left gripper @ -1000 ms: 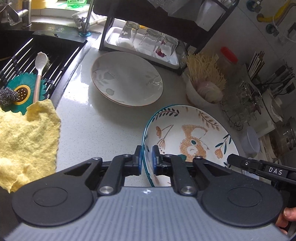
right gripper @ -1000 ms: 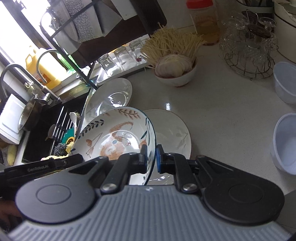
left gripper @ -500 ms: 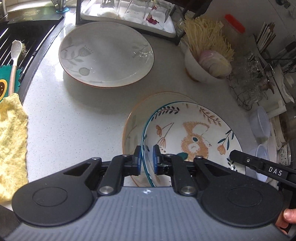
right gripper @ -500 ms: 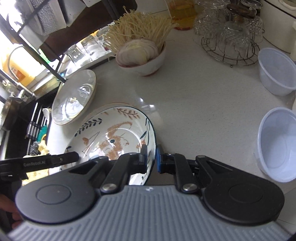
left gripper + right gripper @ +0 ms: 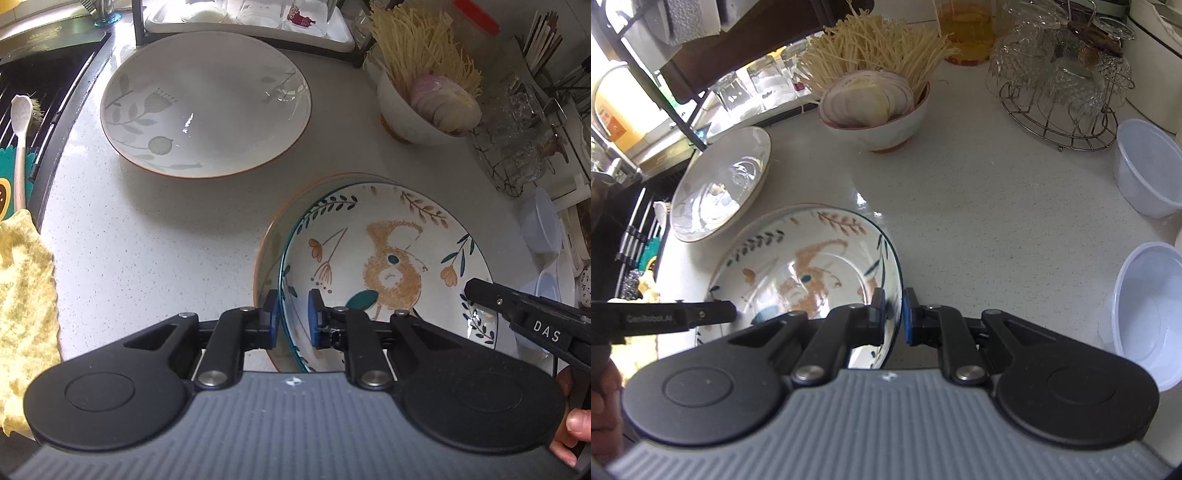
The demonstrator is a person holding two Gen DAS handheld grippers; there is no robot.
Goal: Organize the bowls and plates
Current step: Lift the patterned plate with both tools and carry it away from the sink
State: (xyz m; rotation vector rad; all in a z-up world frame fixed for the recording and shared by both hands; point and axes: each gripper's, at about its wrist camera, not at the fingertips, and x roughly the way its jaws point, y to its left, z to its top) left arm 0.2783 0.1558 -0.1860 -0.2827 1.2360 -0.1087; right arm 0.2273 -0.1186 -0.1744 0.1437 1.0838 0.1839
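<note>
A bear-patterned bowl (image 5: 388, 266) with a blue rim sits inside an orange-rimmed plate (image 5: 269, 254) on the white counter. My left gripper (image 5: 291, 319) straddles the bowl's near rim with its jaws slightly parted. My right gripper (image 5: 894, 312) straddles the opposite rim of the same bowl (image 5: 798, 266), its jaws also slightly apart around the rim. A second plate (image 5: 207, 99) with a grey leaf pattern lies further back by the sink; it also shows in the right wrist view (image 5: 720, 184).
A bowl of noodles and sliced onion (image 5: 424, 107) stands behind. A wire rack of glasses (image 5: 1060, 88) and two white plastic bowls (image 5: 1145, 170) (image 5: 1145, 314) are at right. A yellow cloth (image 5: 22, 295) and the sink rack (image 5: 22, 122) are at left.
Both grippers carried the bear bowl right and down onto the orange-rimmed plate. Their jaws have widened slightly around the rim.
</note>
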